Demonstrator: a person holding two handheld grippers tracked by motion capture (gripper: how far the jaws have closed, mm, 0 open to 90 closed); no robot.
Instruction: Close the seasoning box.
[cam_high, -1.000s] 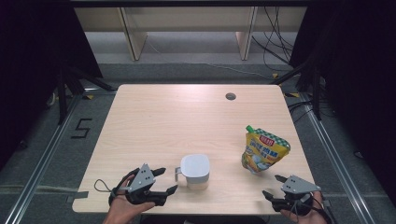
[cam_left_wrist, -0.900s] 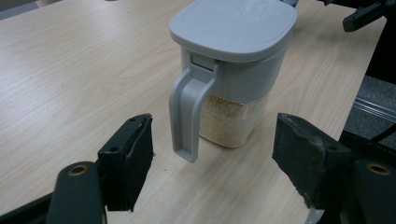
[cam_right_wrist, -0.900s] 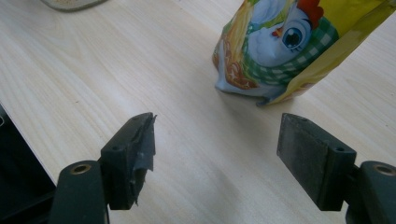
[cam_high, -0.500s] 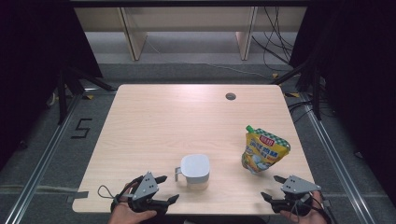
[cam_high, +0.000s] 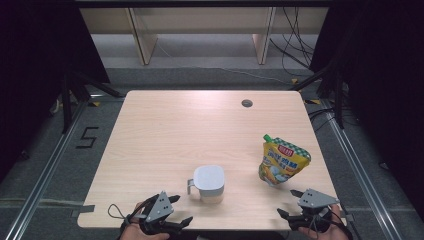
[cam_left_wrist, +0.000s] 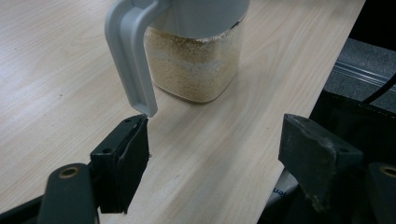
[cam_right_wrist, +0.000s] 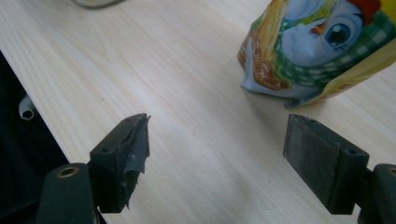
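Observation:
A clear jar (cam_high: 209, 183) with a white lid and a grey handle holds beige granules and stands near the table's front edge. My left gripper (cam_high: 181, 209) sits just to its front left, open and holding nothing. In the left gripper view the jar (cam_left_wrist: 196, 60) stands ahead of the left gripper (cam_left_wrist: 217, 135), with the handle's lower end above the left jaw. A yellow pouch (cam_high: 281, 162) with green checks stands upright at the right. My right gripper (cam_high: 288, 203) is in front of it, open and apart from the pouch (cam_right_wrist: 317, 51). Both grippers' jaws have just been opening.
The wooden table (cam_high: 165, 130) has a round cable hole (cam_high: 246, 103) near its far right. Both grippers sit at the front edge (cam_high: 235, 227), with dark floor below. A "5" mark (cam_high: 87, 137) is on the floor at the left.
My left gripper has drawn back toward the table's front edge, away from the jar. The right gripper, the jar and the pouch have stayed where they were.

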